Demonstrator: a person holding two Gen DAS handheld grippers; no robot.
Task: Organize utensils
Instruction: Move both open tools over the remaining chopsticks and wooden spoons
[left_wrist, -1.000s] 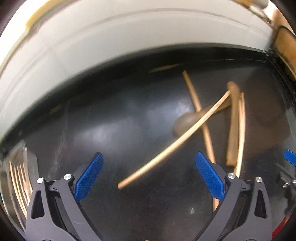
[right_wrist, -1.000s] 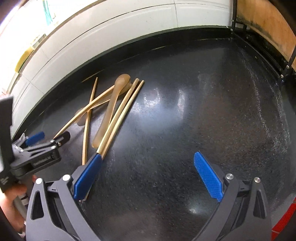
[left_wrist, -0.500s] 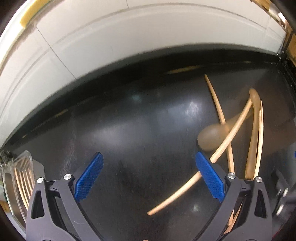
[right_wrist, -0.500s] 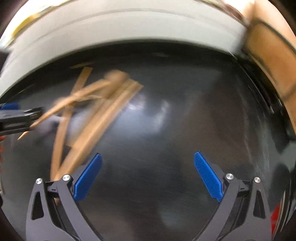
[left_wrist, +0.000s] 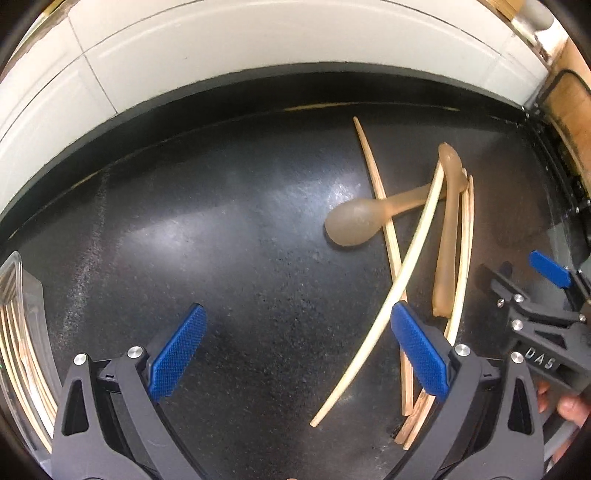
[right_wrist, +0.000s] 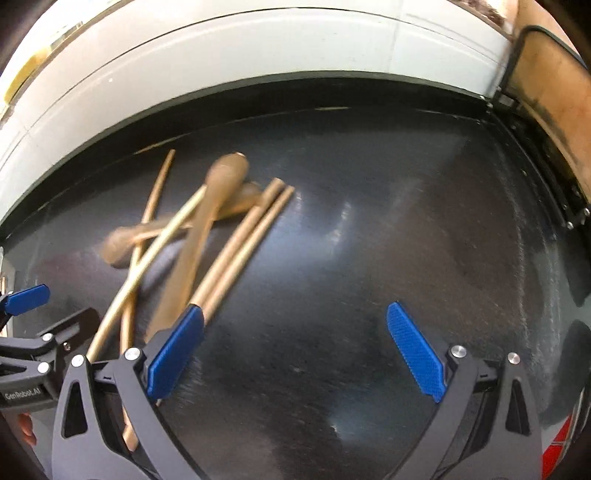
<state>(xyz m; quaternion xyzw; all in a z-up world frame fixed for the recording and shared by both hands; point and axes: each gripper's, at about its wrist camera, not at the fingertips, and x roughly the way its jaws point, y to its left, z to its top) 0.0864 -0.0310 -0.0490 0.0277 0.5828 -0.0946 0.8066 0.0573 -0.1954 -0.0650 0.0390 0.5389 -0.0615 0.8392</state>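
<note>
The left black plastic two-finger gripper (left_wrist: 295, 354) has triangular cut-outs in its arms, silver screw heads, and ridged blue rectangular pads (left_wrist: 177, 352). The right black plastic two-finger gripper (right_wrist: 295, 354) matches it, with blue pads (right_wrist: 415, 356); its side reads "DAS", the left's "GenRobot.AI".

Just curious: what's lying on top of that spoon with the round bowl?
Two chopsticks cross the spoon: a darker chopstick by its bowl and a pale chopstick over its handle, whose end hides under a second spoon.
</note>
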